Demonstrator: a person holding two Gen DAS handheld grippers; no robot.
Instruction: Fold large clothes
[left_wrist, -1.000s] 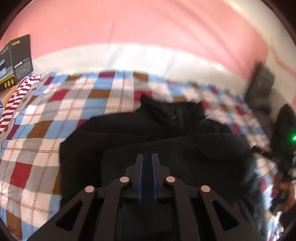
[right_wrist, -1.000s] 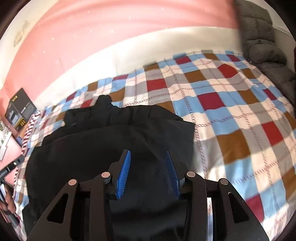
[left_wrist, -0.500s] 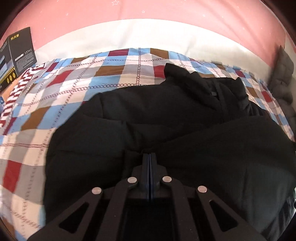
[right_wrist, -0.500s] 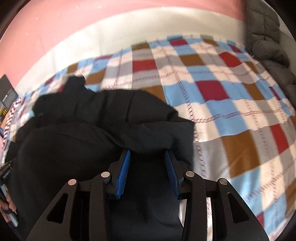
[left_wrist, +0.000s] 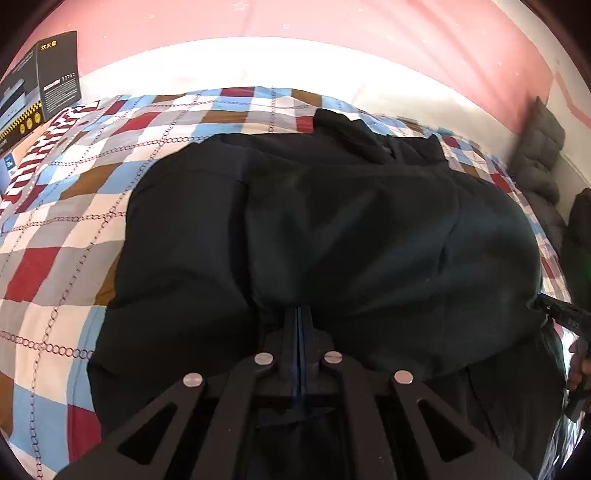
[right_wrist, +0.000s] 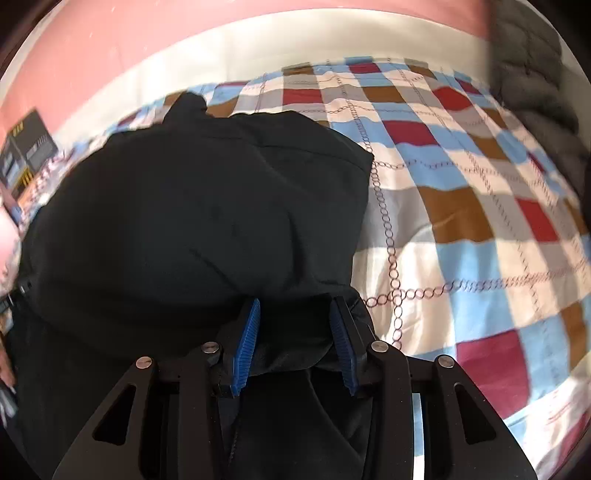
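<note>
A big black coat (left_wrist: 332, 229) is bunched just ahead of both claws. It is pinched by the closed left claw (left_wrist: 299, 317) and gripped by the right claw (right_wrist: 293, 321). A checked blanket (right_wrist: 461, 206) lies under it, a pink wall (left_wrist: 295, 22) beyond.

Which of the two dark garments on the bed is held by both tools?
The black coat in the middle; the grey quilted garment lies untouched at the bed's far edge.

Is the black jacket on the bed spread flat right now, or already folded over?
Folded over. In both wrist views the black jacket has its near part doubled onto the rest, a rounded top layer over the lower one on the checked bedspread.
</note>
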